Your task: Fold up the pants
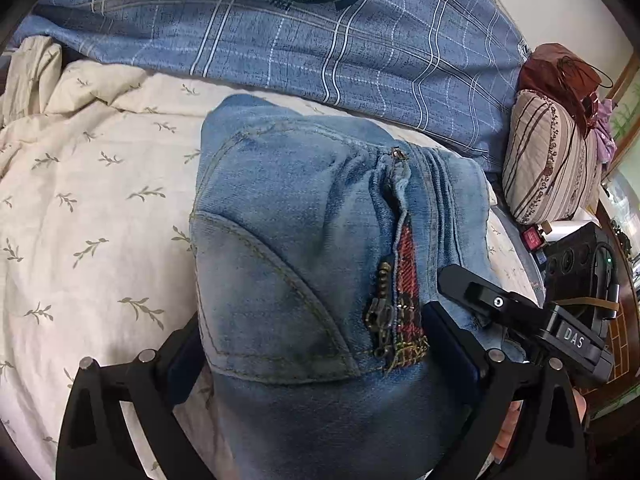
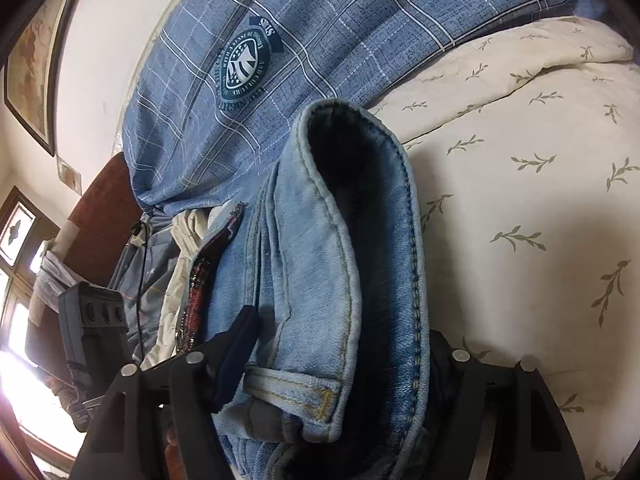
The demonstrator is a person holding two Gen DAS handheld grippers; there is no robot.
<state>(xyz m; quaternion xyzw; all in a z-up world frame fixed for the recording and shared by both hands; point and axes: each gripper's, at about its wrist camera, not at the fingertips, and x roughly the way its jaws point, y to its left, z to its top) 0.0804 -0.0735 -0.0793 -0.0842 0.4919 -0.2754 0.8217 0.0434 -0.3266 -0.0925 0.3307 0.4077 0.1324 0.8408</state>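
The light blue jeans (image 1: 288,232) lie bunched on the cream leaf-print bedcover (image 1: 80,200), fly open with a brass zipper (image 1: 380,312) and red plaid lining. My left gripper (image 1: 320,356) has its jaws closed around the bunched waist part. The right gripper's black finger (image 1: 476,292) reaches in from the right beside the fly. In the right wrist view the jeans' waistband (image 2: 352,240) stands rolled between my right gripper (image 2: 336,360) fingers, which are shut on it. The left gripper's body (image 2: 92,320) shows at the left.
A blue plaid quilt (image 1: 320,40) with a round emblem lies behind the jeans. A striped pillow (image 1: 548,160) and dark red bag (image 1: 560,68) sit at the right, beside the bed edge. A framed picture (image 2: 32,60) hangs on the wall.
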